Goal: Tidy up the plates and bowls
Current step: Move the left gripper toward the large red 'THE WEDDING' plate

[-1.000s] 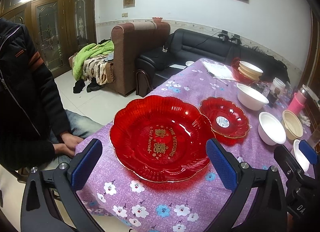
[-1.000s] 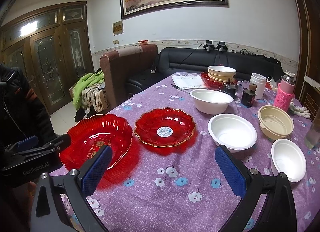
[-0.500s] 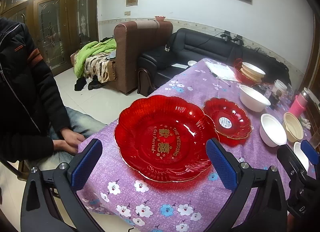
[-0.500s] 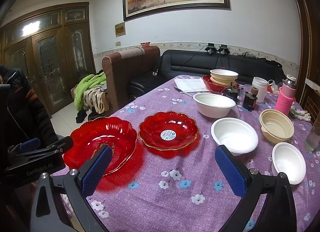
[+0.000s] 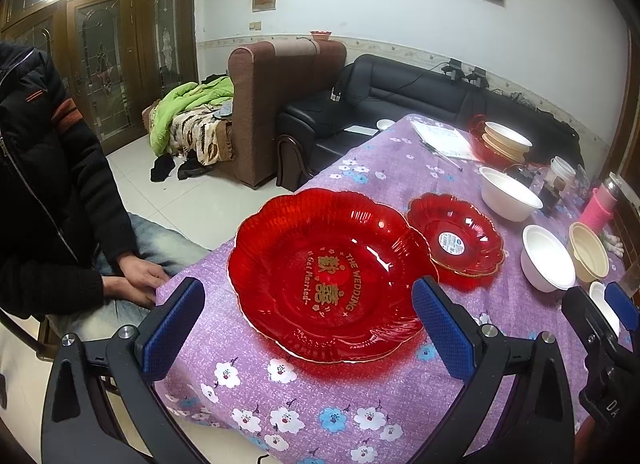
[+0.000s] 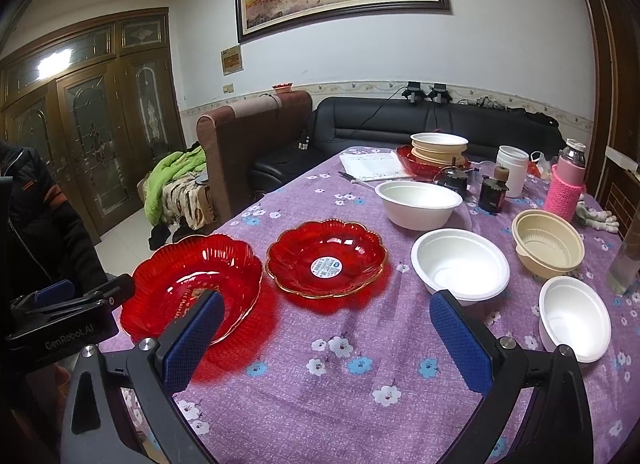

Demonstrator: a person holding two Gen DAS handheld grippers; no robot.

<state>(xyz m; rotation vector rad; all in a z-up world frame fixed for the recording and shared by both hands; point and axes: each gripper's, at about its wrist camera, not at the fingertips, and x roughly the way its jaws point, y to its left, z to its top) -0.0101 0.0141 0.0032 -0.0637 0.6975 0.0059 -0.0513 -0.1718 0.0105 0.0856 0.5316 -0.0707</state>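
1. The large red plate [image 5: 332, 276] sits just ahead of the left gripper [image 5: 306, 326], between its spread fingers and near the table edge. A careless push on its near rim could tip it or slide it off the purple cloth [image 5: 400, 396].
2. The smaller red plate [image 6: 326, 258] lies ahead of the right gripper [image 6: 326, 338], touching or nearly touching the large plate. Lifting one could drag the other.
3. Both plates look glossy and thin-rimmed, so a shallow pinch may slip.
4. The left gripper is spread wide, holding nothing and touching nothing I can see.
5. The right gripper is likewise wide apart and empty, with white bowls [image 6: 460, 264] ahead to its right.
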